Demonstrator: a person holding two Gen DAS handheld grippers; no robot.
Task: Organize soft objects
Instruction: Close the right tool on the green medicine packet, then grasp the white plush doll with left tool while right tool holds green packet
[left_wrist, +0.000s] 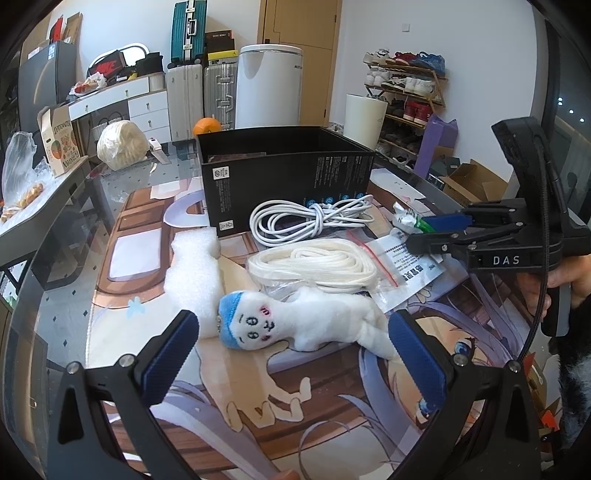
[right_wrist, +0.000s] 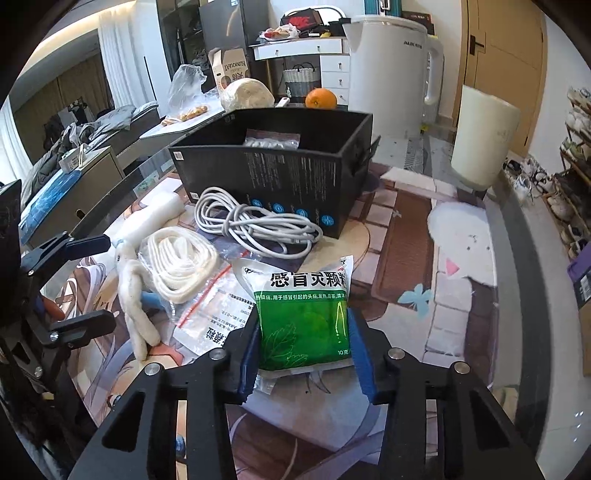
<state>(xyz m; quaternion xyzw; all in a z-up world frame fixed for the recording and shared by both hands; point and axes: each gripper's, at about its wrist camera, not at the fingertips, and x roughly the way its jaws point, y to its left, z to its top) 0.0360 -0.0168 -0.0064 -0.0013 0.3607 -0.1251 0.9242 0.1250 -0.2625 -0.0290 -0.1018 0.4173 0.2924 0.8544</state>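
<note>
The right gripper (right_wrist: 304, 347) clamps its blue pads against both sides of a green-and-white medicine sachet (right_wrist: 304, 314), which lies on the illustrated table mat (right_wrist: 399, 258) near the front. The left gripper (left_wrist: 293, 354) hangs spread wide above a white plush doll (left_wrist: 295, 321), touching nothing. Beyond the doll lie a coil of white rope (left_wrist: 314, 266), a bundled white cable (left_wrist: 310, 218) and an open black box (left_wrist: 288, 173).

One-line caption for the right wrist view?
Right gripper shut on green sachet, black box and white cable beyond.
</note>
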